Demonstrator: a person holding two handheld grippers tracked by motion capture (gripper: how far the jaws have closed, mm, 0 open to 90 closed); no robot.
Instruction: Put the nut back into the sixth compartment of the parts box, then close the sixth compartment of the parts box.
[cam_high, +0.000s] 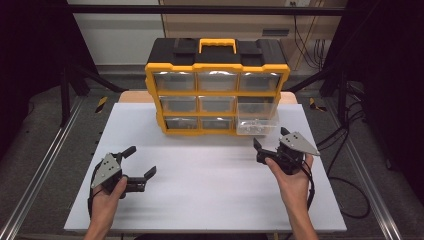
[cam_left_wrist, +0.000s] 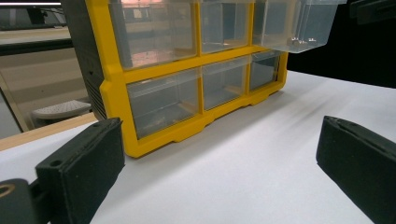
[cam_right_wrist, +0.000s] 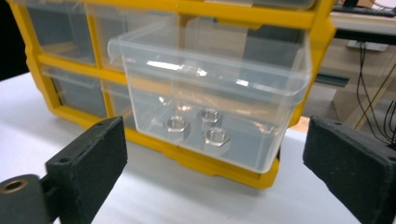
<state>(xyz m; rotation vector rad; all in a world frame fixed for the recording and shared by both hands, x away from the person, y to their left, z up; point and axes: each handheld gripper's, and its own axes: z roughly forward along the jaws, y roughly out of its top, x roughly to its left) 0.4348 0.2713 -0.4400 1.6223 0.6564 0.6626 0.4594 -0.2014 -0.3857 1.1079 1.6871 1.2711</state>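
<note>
1. My left tongs (cam_high: 139, 167) hover spread over the white board (cam_high: 200, 175), well apart from the cabinet (cam_high: 217, 90), with bare board between.
2. The yellow cabinet stands at the board's far edge, its clear drawers shut except one.
3. That drawer (cam_right_wrist: 210, 93), middle row at the right, juts out holding three metal nuts (cam_right_wrist: 198, 126).
4. My right tongs (cam_high: 271, 141) are spread near its front, touching nothing.

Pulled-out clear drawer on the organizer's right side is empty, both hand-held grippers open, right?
Not empty. The right gripper view shows metal nuts lying in the pulled-out drawer of the organizer. The rest holds: left hand-held gripper and right hand-held gripper are both open.
</note>
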